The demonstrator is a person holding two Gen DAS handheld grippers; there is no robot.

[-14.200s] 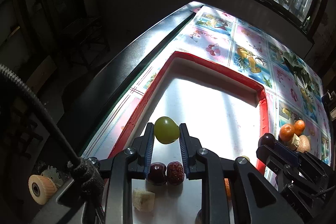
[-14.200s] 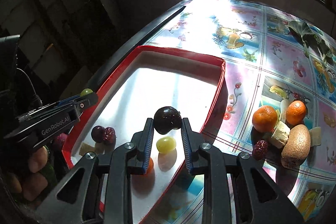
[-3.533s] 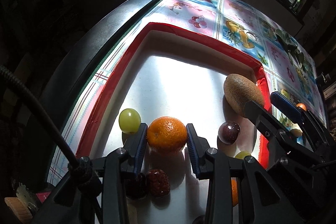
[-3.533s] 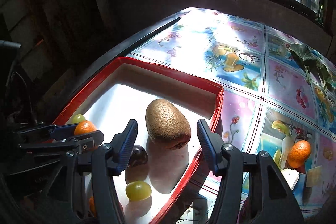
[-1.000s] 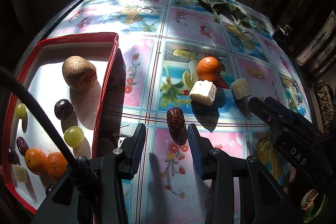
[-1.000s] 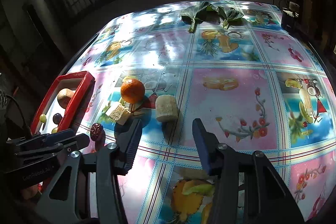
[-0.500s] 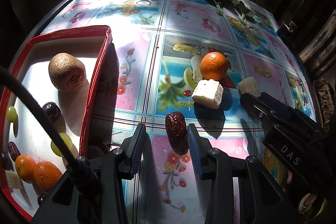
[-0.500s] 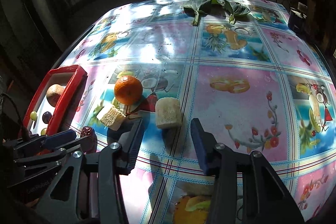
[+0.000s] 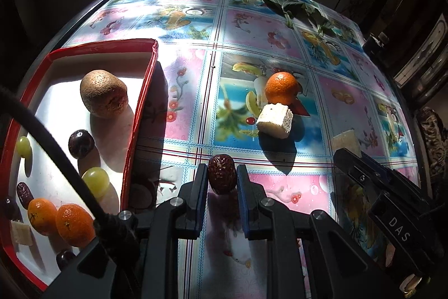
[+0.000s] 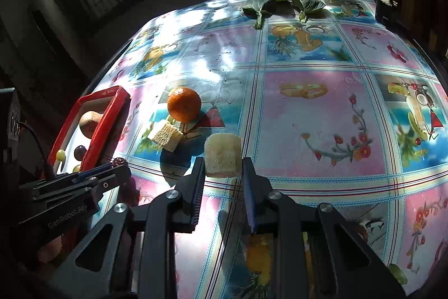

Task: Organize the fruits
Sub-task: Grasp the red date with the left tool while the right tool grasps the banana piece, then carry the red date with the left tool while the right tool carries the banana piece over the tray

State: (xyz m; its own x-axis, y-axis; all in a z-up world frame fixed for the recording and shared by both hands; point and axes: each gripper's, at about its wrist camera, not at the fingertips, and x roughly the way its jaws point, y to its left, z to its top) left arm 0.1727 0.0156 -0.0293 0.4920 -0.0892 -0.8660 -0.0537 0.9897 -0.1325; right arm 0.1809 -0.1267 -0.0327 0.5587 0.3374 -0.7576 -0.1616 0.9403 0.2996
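Note:
My left gripper (image 9: 222, 168) is shut on a wrinkled dark red date (image 9: 221, 178) just above the flowered tablecloth, right of the red tray (image 9: 140, 108). The tray holds a kiwi (image 9: 103, 93), a dark plum (image 9: 81, 143), green grapes, two small oranges (image 9: 74, 224) and dates. My right gripper (image 10: 223, 160) is shut on a pale cylindrical fruit chunk (image 10: 222, 150) resting on the cloth. An orange (image 10: 184, 104) and a pale cube (image 10: 165, 136) lie beyond it to the left. In the left wrist view the orange (image 9: 281, 88) and the cube (image 9: 275, 117) sit ahead.
Green leaves (image 10: 268, 5) lie at the table's far edge under the barred window. The left gripper (image 10: 112, 167) shows at the lower left of the right wrist view, close to the tray's corner (image 10: 112, 103). Dark floor surrounds the table.
Both grippers have closed: the left one on the date, the right one on the pale chunk. Each drew a little nearer to its piece first.

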